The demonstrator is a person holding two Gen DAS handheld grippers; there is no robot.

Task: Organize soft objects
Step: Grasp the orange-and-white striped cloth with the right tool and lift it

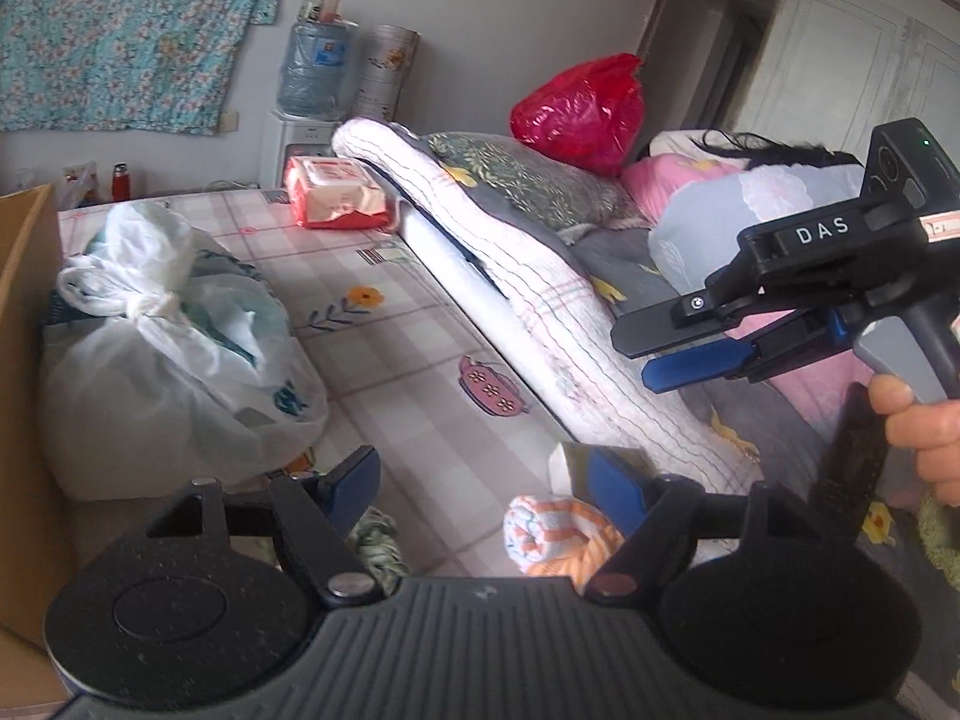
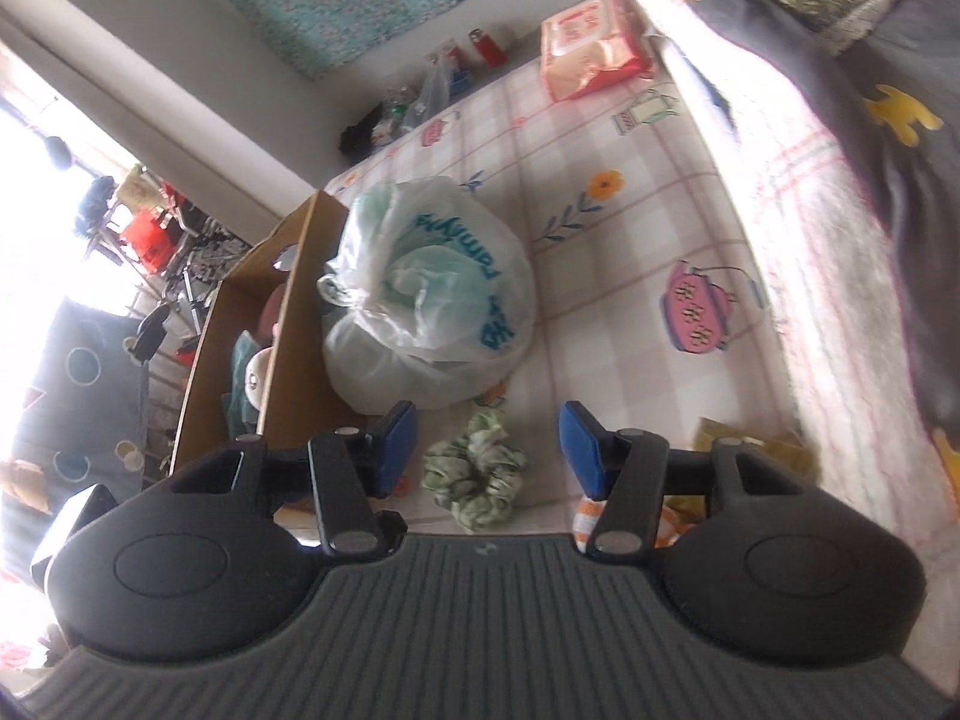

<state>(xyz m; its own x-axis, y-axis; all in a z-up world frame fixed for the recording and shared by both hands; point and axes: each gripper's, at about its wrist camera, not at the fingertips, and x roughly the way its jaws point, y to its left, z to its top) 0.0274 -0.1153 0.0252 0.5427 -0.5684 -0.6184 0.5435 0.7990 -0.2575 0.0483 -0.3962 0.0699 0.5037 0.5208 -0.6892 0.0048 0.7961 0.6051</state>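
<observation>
Right gripper (image 2: 486, 450) spread above scrunchie (image 2: 477, 477), left gripper (image 1: 483, 489) agape

Home bedroom: bed (image 1: 390, 324), pillows (image 1: 516, 180), quilt (image 1: 540, 312).

On the bed sheet (image 2: 606, 252) a tied plastic bag (image 2: 432, 294) stands against the wall of a cardboard box (image 2: 300, 324), which is at its left. In front of the bag lies a scrunchie (image 2: 477, 474), and to the right of the scrunchie lies a rolled towel (image 1: 555, 531). A packet of tissues (image 2: 591, 45) lies at the far end of the sheet. A folded quilt (image 1: 540, 312) runs along the right side of the sheet.
</observation>
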